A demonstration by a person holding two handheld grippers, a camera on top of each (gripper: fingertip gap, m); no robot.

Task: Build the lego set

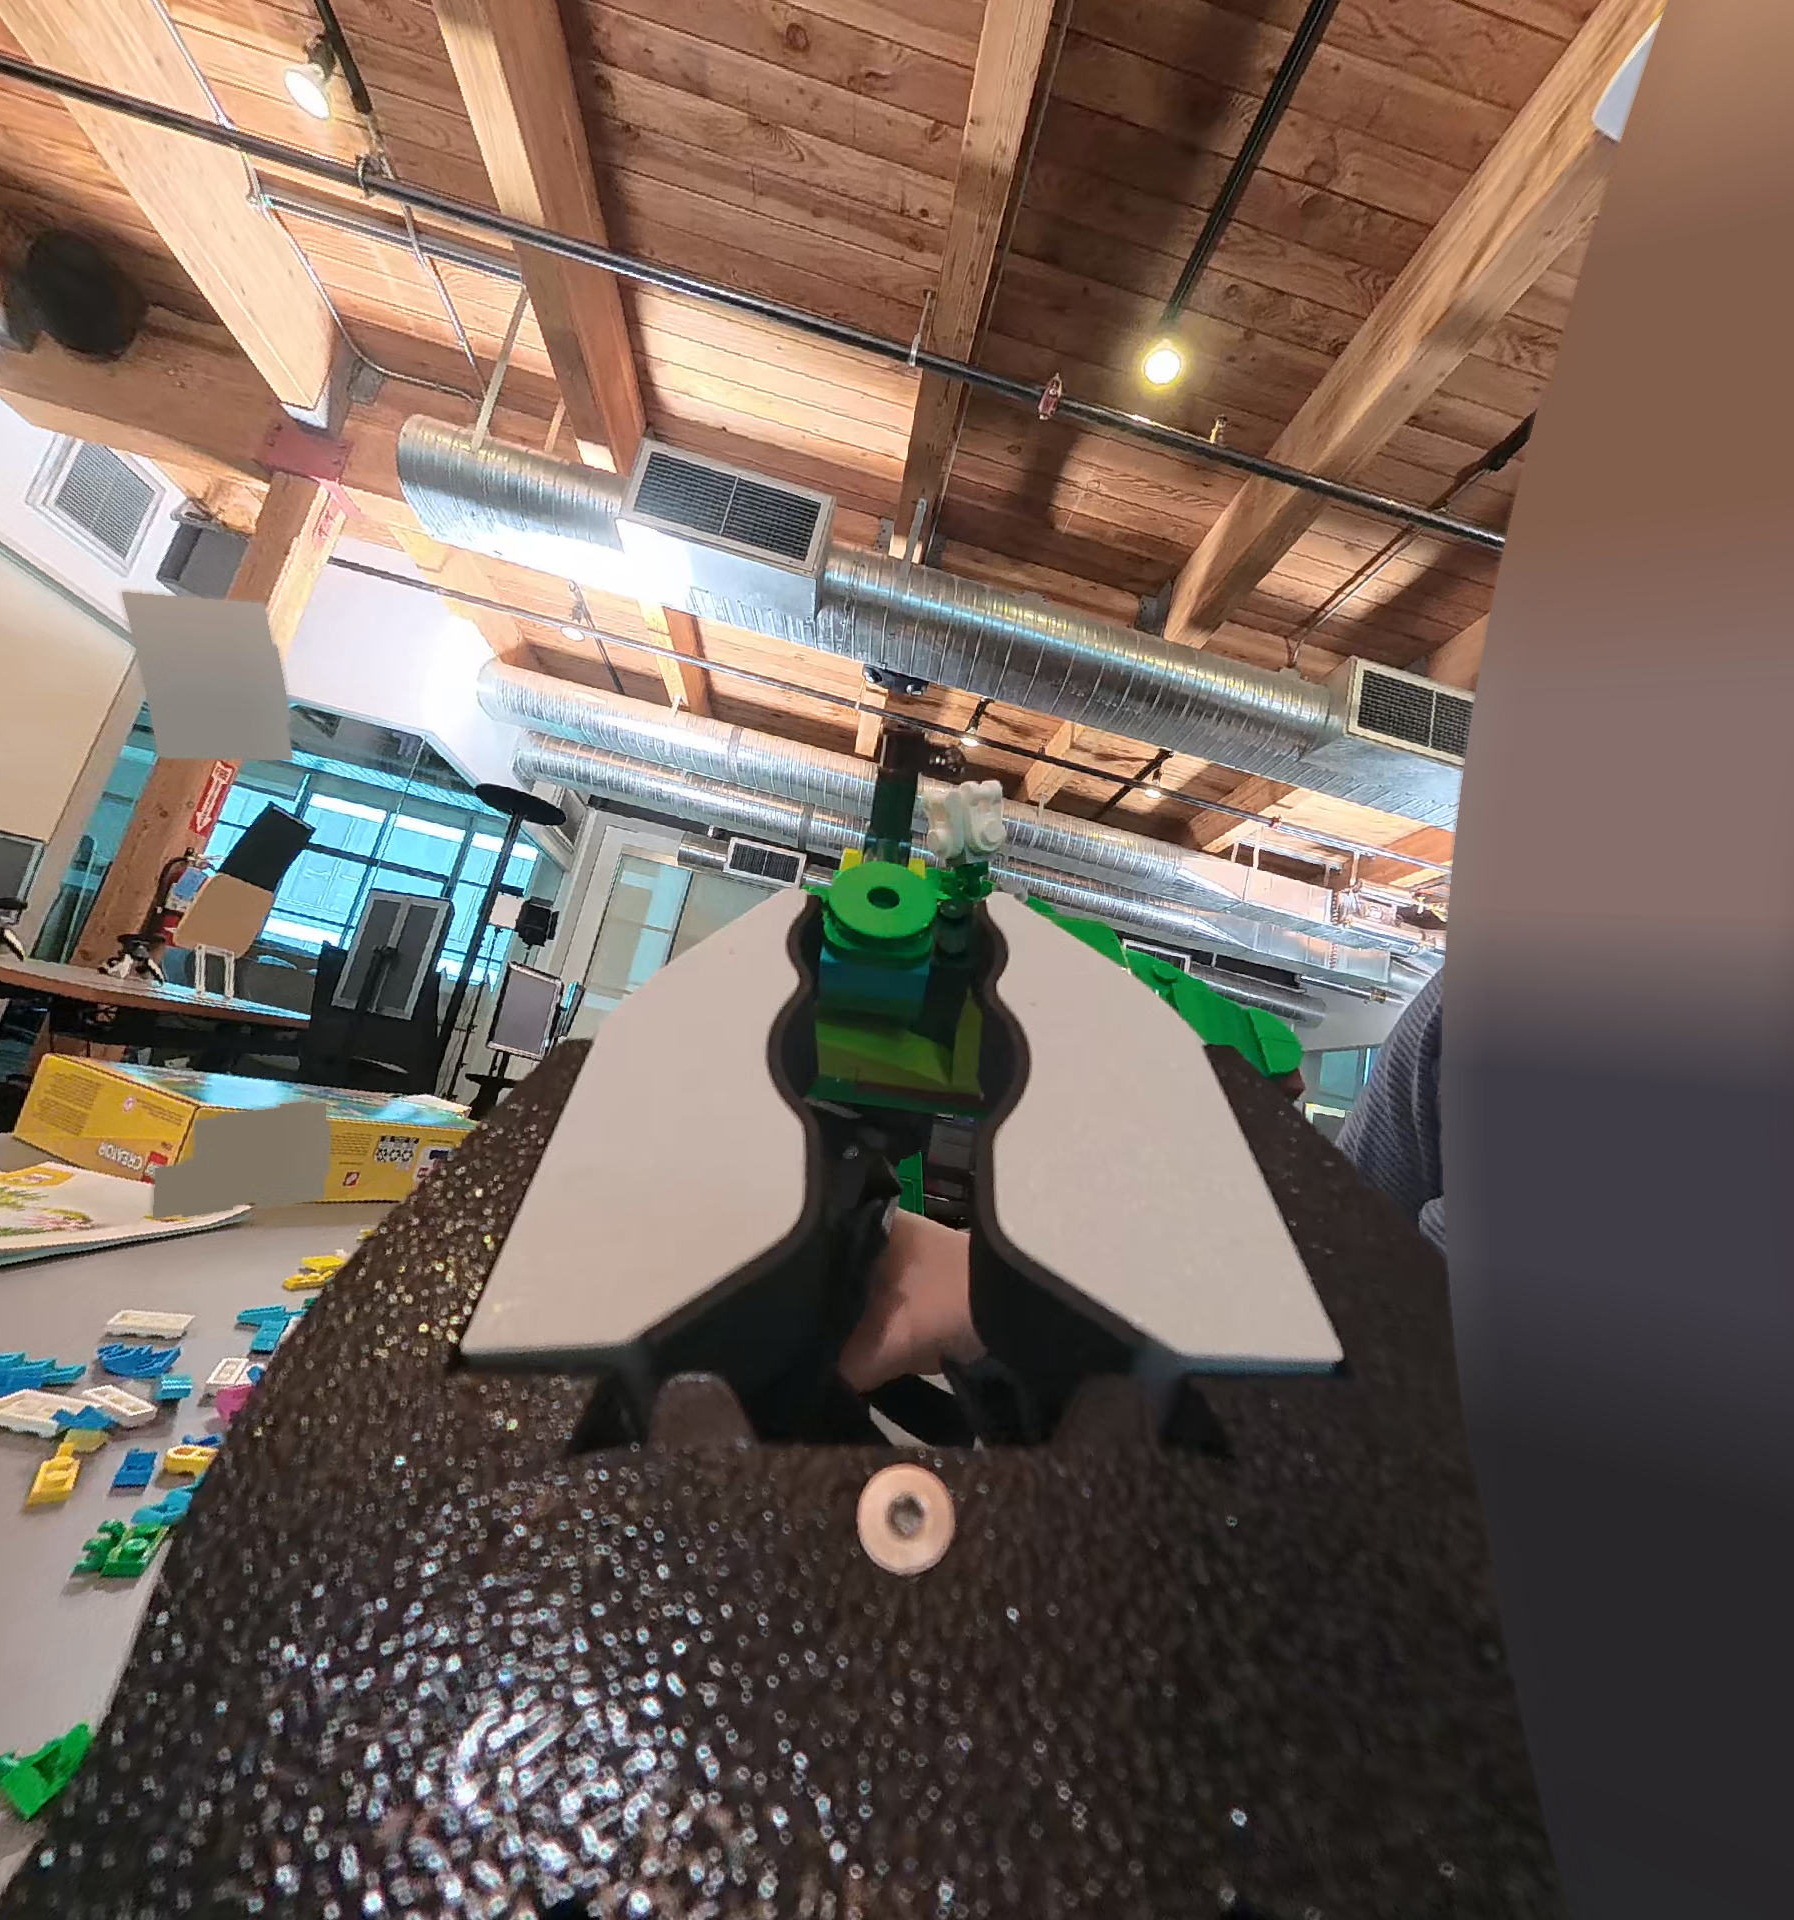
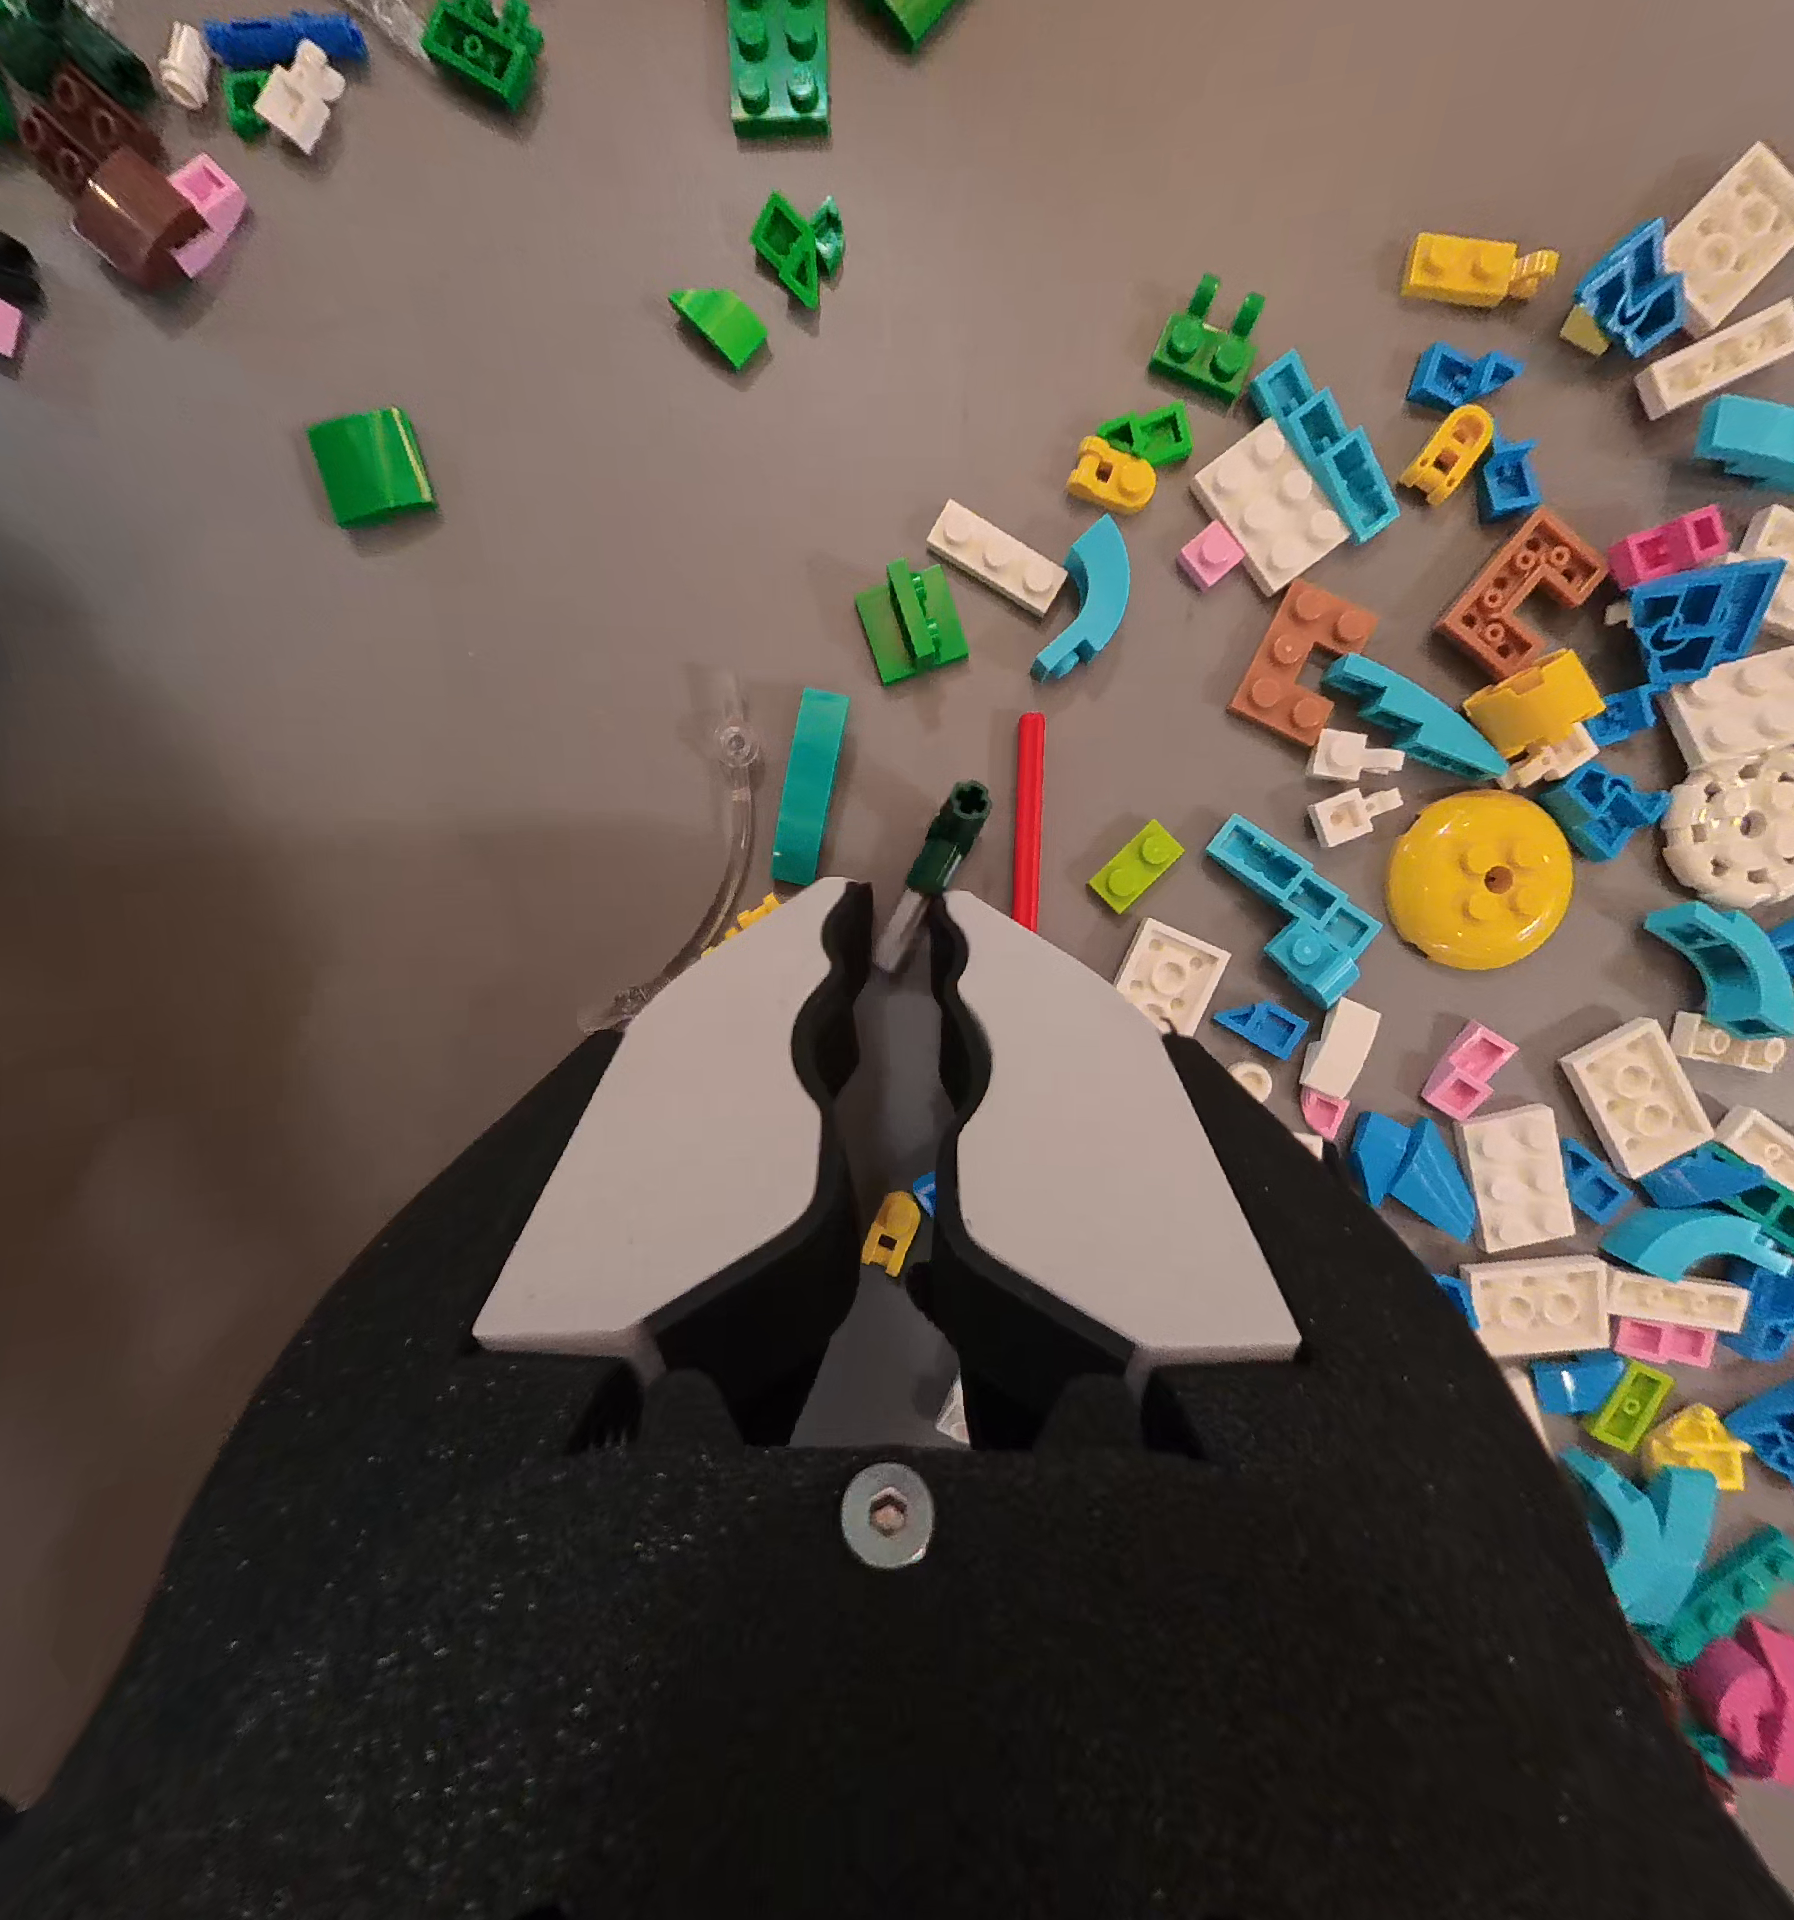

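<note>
My left gripper (image 1: pixel 898 914) is shut on a partly built green lego model (image 1: pixel 888 997) and holds it up in the air, tilted toward the ceiling. The model has a round green piece on top, a blue brick, a dark stem and a small white flower piece (image 1: pixel 966 821). My right gripper (image 2: pixel 898 904) hangs over the grey table (image 2: pixel 508 623) and is shut on a dark green connector pin (image 2: pixel 940 852) with a grey end, which sticks out forward from the fingertips. A red rod (image 2: pixel 1028 821) lies just right of it.
Many loose bricks, blue, white, yellow, pink and green, lie scattered to the right (image 2: pixel 1495 883) and along the top of the table. A yellow lego box (image 1: pixel 197 1127) and an instruction booklet (image 1: pixel 41 1210) lie at the left. A clear curved piece (image 2: pixel 737 821) lies left of the fingertips. The gap from one gripper's tips to the other's is roughly 20 cm.
</note>
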